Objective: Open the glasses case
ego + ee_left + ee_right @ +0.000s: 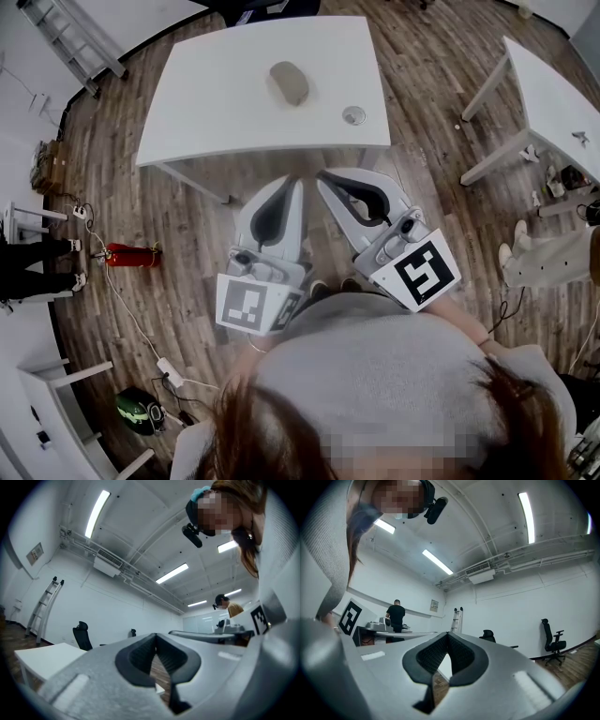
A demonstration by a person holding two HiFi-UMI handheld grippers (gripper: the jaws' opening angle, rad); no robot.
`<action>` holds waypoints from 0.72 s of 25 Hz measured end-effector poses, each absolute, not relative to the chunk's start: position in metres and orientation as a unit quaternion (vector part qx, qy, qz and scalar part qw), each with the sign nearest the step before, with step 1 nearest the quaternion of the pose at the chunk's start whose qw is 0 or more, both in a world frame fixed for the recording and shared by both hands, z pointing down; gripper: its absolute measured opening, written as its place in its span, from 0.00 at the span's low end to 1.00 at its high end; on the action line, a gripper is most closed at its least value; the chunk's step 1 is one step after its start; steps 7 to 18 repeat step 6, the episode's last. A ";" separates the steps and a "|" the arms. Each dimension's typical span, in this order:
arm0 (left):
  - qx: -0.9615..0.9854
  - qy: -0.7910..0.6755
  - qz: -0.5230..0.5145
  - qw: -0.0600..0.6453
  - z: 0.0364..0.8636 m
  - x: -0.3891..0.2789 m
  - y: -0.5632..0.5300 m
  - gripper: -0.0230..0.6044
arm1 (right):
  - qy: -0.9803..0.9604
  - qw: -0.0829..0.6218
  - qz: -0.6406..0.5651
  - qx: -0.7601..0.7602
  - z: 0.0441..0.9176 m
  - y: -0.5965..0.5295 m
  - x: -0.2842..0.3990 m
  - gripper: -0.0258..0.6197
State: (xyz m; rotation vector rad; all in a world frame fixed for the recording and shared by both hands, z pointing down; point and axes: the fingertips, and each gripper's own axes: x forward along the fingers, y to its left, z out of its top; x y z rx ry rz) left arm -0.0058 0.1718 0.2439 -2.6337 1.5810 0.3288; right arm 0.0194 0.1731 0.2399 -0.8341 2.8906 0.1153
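I hold my left tool (298, 182) and my right tool (324, 176) side by side in front of me, above the wooden floor (187, 234). Both point toward the white bench (216, 112). Their tips lie near each other, just short of the bench's near edge, and touch neither the bench nor anything on it.

Left tool: clenched. In the left gripper view its two dark pads (140, 656) meet at the tip, and nothing sits between them. Only floor shows through the opening behind the tip.

Right tool: clenched. In the right gripper view its pads (426, 656) likewise meet at the tip, with nothing gripped.

The glasses case (289, 82), a grey oval, lies closed on the bench toward its far side, well apart from both tools. A small round metal fitting (353, 114) sits in the bench top to the right of the case, nearer to me.

Each tool carries a marker cube at its rear, close to my body: the left cube (251, 305) and the right cube (424, 269).

Elsewhere, a red fire extinguisher (131, 255) lies on the floor to my left, and a ladder (70, 37) stands by the wall.
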 end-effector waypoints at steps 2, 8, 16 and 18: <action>-0.852 0.512 0.106 0.027 0.244 -0.007 0.172 0.04 | 0.958 0.065 0.039 -0.276 0.240 0.173 0.018 0.05; -0.853 0.511 0.104 0.027 0.244 -0.007 0.172 0.04 | 0.958 0.065 0.039 -0.276 0.239 0.173 0.017 0.05; -0.853 0.511 0.104 0.027 0.244 -0.007 0.172 0.04 | 0.958 0.065 0.039 -0.276 0.239 0.173 0.017 0.05; -0.853 0.511 0.104 0.027 0.244 -0.007 0.172 0.04 | 0.958 0.065 0.039 -0.276 0.239 0.173 0.017 0.05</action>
